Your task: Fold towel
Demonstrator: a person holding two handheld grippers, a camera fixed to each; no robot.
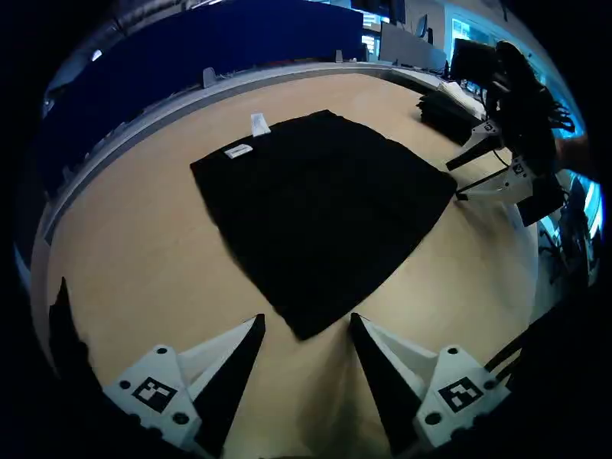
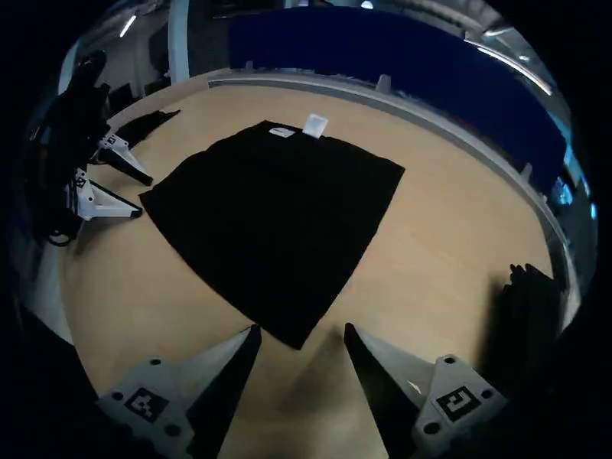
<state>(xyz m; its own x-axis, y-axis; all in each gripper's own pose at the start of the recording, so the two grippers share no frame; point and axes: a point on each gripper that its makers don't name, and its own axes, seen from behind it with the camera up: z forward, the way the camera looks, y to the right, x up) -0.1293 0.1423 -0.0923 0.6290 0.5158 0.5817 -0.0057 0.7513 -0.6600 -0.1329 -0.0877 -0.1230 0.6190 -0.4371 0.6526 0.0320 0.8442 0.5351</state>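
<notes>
Left gripper view: camera sits just behind the left tongs [image 1: 306,317], low over the tabletop [image 1: 130,229], facing forward and down. One corner of the black towel [image 1: 321,206] lies close ahead, between the tips.

Right gripper view: same setup behind the right tongs [image 2: 302,327], at the neighbouring towel corner.

Both views share the whole towel, the tabletop around it and the blue divider [image 1: 191,46] beyond. Each sees the other tongs off to one side.

The right gripper [image 2: 302,327] holds its fingers spread apart just short of the nearest corner of the black towel [image 2: 275,222], which lies flat ahead on the wooden table [image 2: 459,229], while the left gripper [image 2: 145,197], fingers also apart, sits far to its left beside the towel.
</notes>
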